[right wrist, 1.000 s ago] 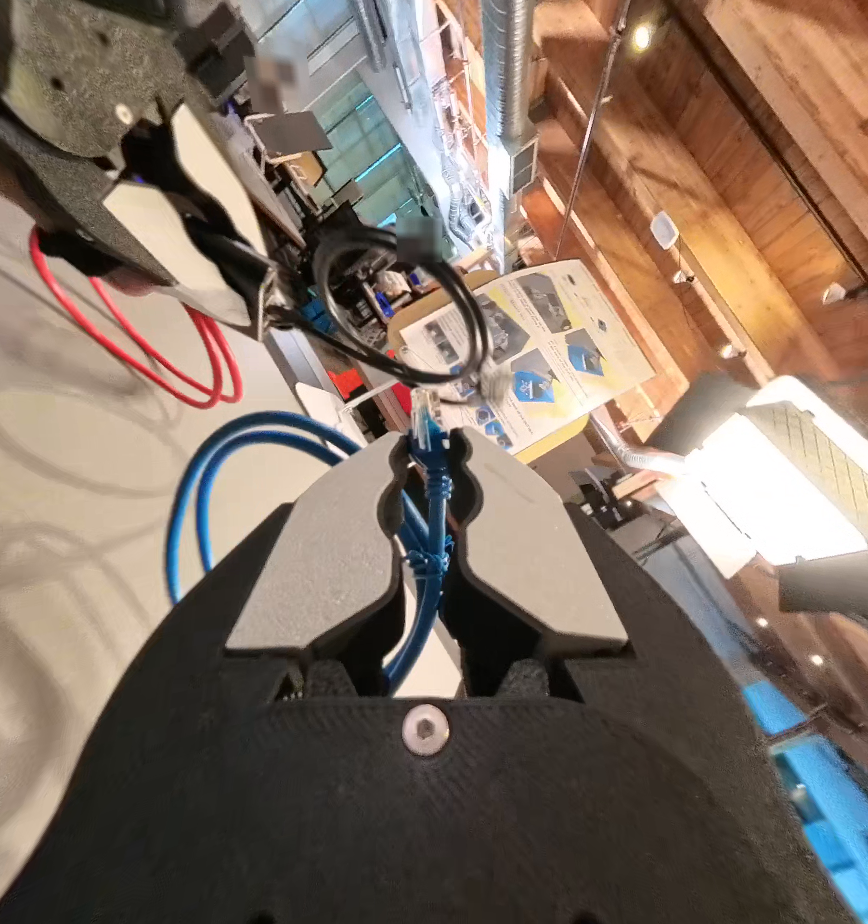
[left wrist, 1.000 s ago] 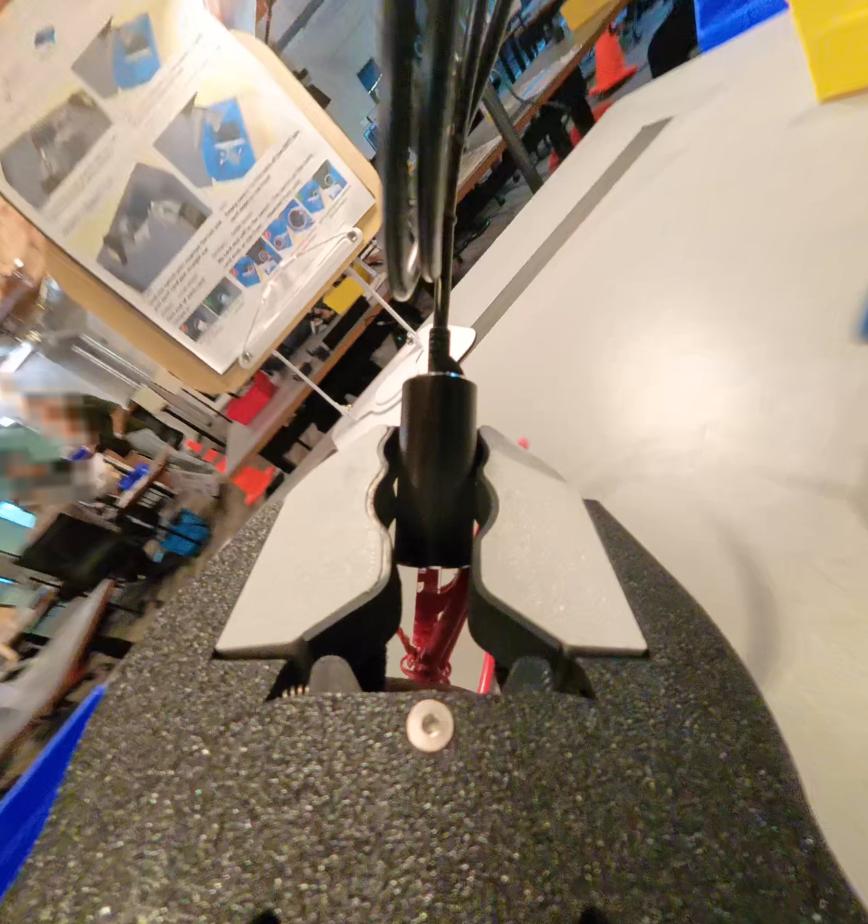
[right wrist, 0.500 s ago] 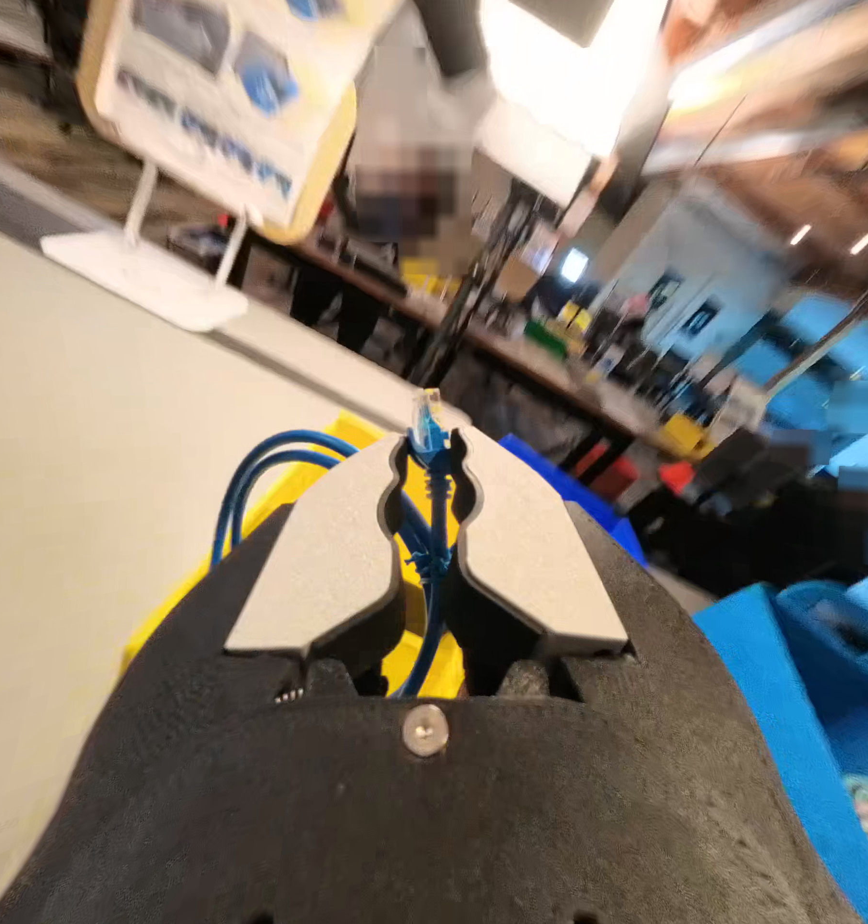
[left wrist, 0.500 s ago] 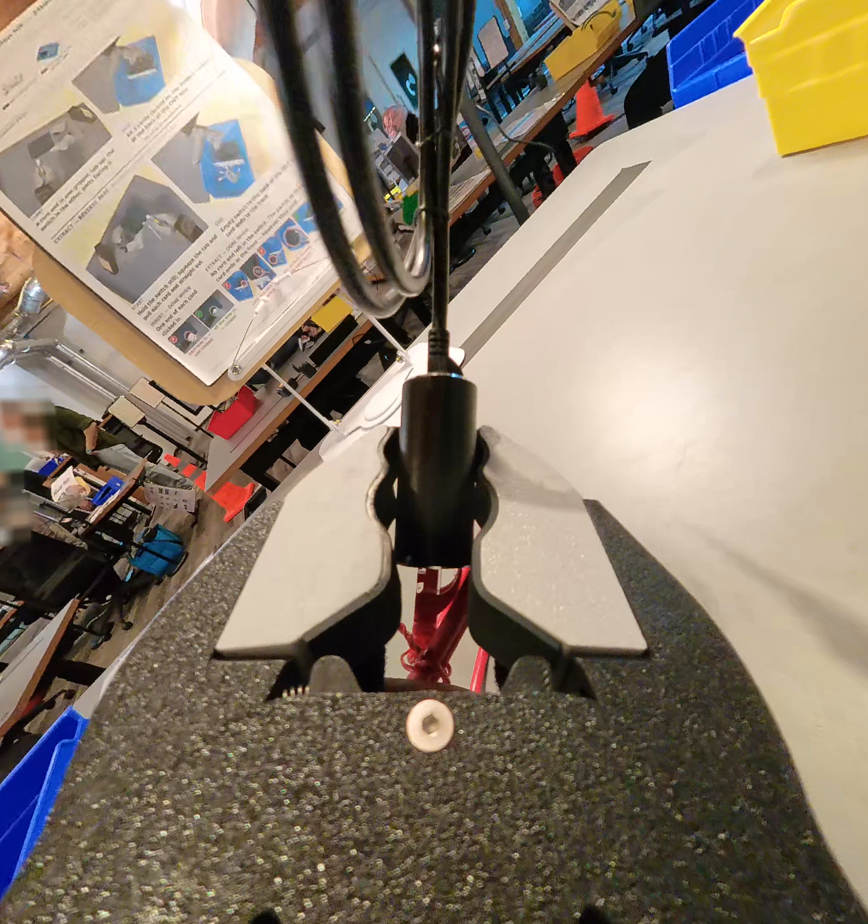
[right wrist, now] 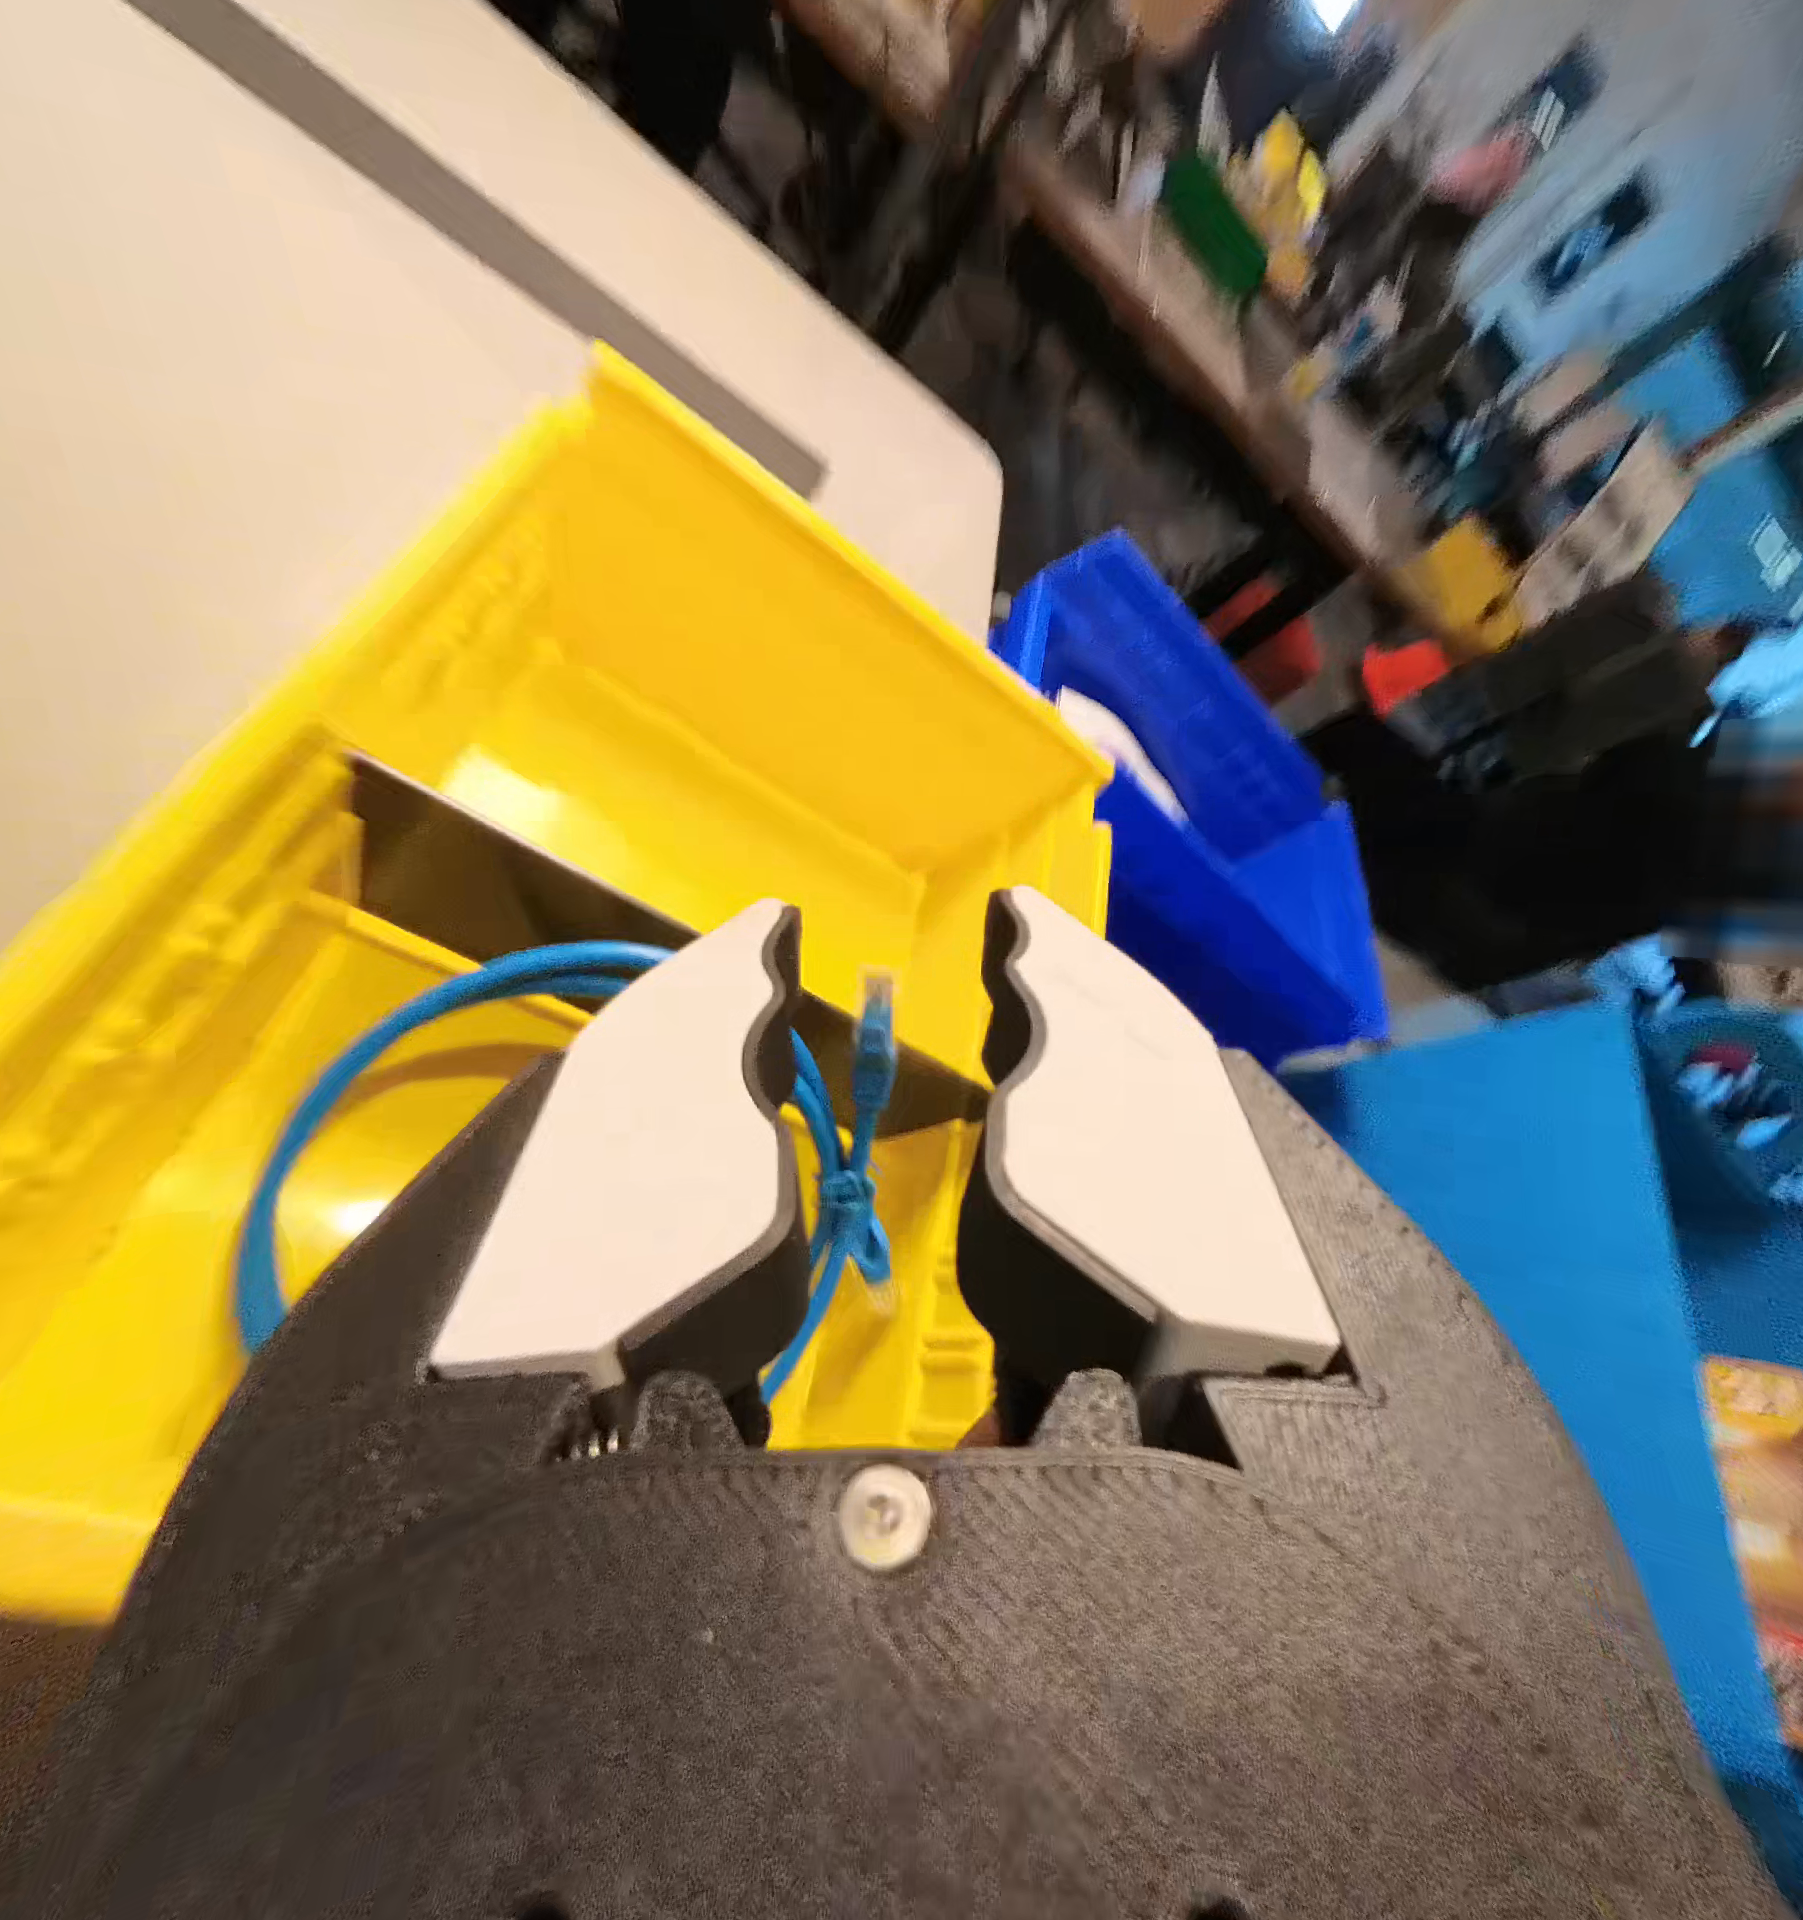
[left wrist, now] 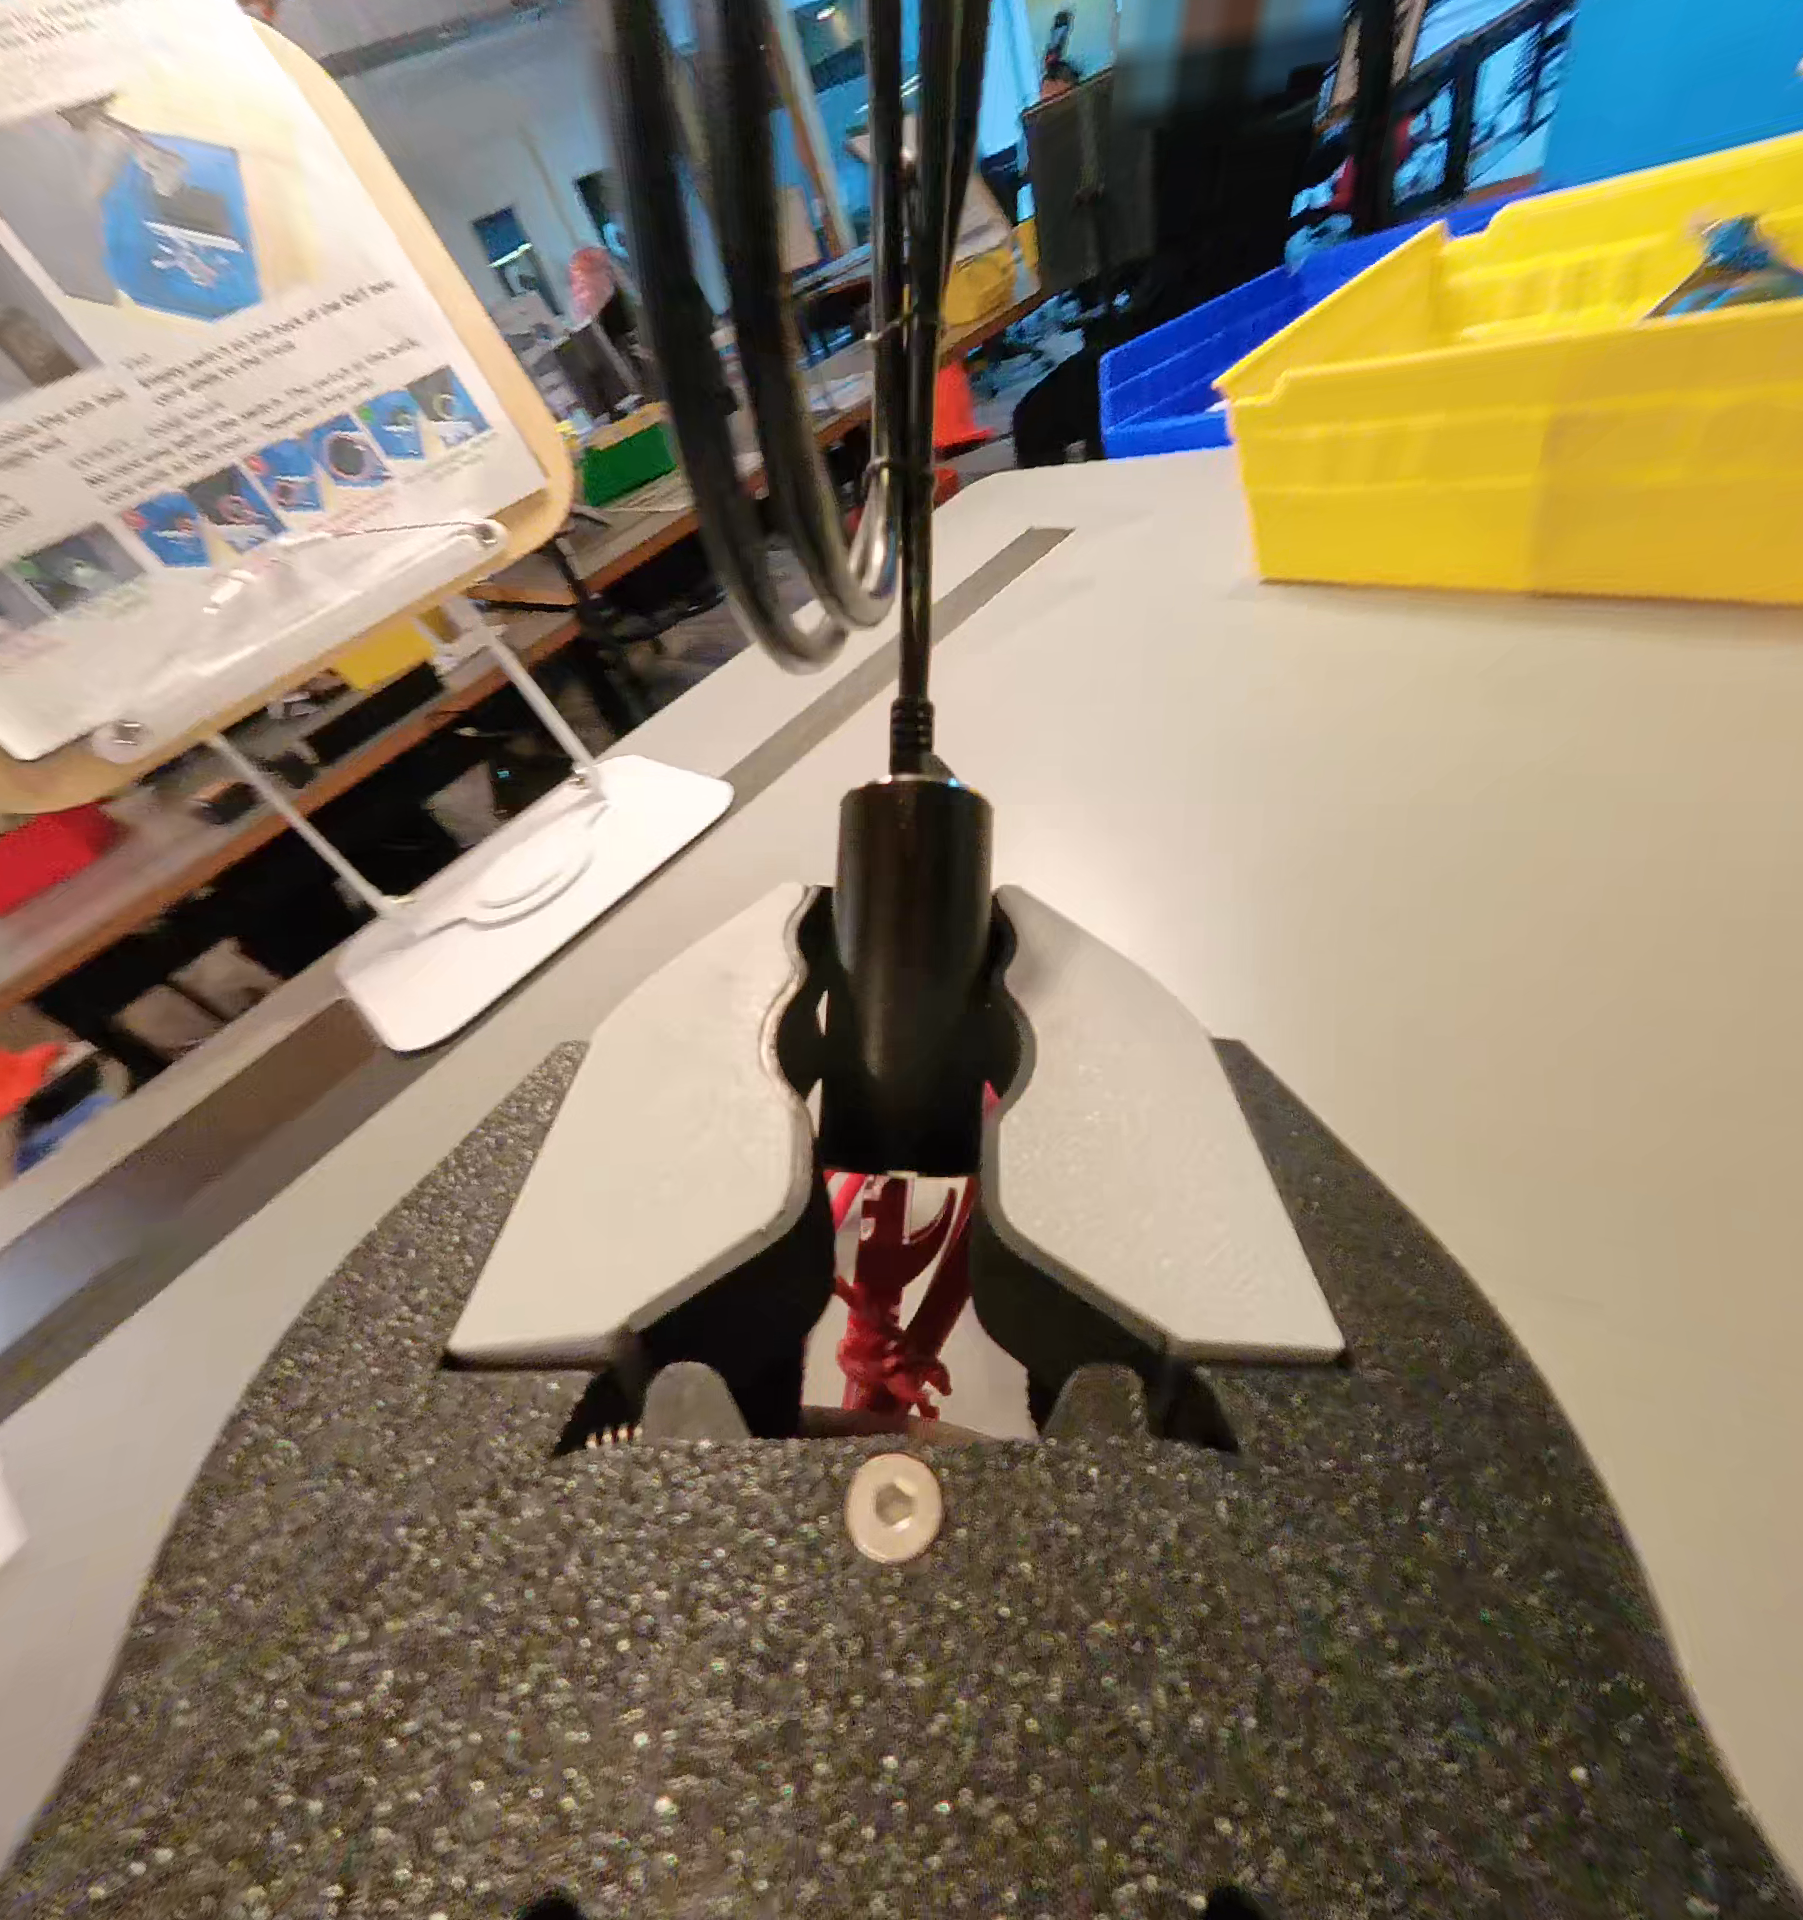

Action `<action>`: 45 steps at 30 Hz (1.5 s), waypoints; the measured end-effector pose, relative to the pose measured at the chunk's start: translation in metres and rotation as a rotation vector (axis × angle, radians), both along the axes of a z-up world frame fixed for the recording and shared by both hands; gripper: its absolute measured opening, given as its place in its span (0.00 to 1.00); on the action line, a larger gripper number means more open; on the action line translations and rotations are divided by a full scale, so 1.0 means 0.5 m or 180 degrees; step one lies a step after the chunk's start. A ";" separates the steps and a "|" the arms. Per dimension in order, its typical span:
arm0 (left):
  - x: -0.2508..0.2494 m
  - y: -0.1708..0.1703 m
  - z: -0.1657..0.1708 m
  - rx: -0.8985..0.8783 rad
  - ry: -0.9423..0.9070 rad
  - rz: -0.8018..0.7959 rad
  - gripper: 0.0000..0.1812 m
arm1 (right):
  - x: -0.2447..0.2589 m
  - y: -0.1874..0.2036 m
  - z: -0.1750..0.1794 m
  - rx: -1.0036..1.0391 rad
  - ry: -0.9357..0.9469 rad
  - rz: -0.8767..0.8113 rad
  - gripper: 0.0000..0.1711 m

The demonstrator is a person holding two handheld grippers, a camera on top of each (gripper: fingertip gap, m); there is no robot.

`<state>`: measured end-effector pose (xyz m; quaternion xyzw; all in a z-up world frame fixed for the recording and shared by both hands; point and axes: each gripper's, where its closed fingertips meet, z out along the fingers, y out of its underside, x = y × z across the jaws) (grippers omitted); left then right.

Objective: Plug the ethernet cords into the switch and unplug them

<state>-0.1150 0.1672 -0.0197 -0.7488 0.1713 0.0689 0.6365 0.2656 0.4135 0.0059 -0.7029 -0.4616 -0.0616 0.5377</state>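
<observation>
My left gripper (left wrist: 902,930) is shut on a black cylindrical plug (left wrist: 912,862). Its black cable (left wrist: 762,499) rises and hangs in loops above. A tied red cord (left wrist: 892,1309) shows below, between the fingers. My right gripper (right wrist: 892,935) is open over a yellow bin (right wrist: 772,644). A coiled, tied blue ethernet cord (right wrist: 871,1060) lies loose between its fingers, inside the bin, with its loop (right wrist: 357,1081) to the left. I see no switch in either view.
The yellow bin (left wrist: 1499,468) stands at the far right of the grey table (left wrist: 1396,935), with a blue bin (right wrist: 1188,748) behind it. An instruction board (left wrist: 201,364) on a white stand (left wrist: 544,883) stands at the table's left edge. Workshop benches lie beyond. My right fingertips sit around 45 cm from my left ones.
My right gripper has swung from the left gripper over to the yellow bin and opened, letting go of the blue cord. My left gripper stays shut on the black plug and has tilted level.
</observation>
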 end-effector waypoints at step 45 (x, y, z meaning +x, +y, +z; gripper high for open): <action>0.136 0.003 -0.075 0.0030 0.1633 -0.0621 0.15 | -0.628 -0.479 -0.112 0.1795 -0.0636 0.3101 0.09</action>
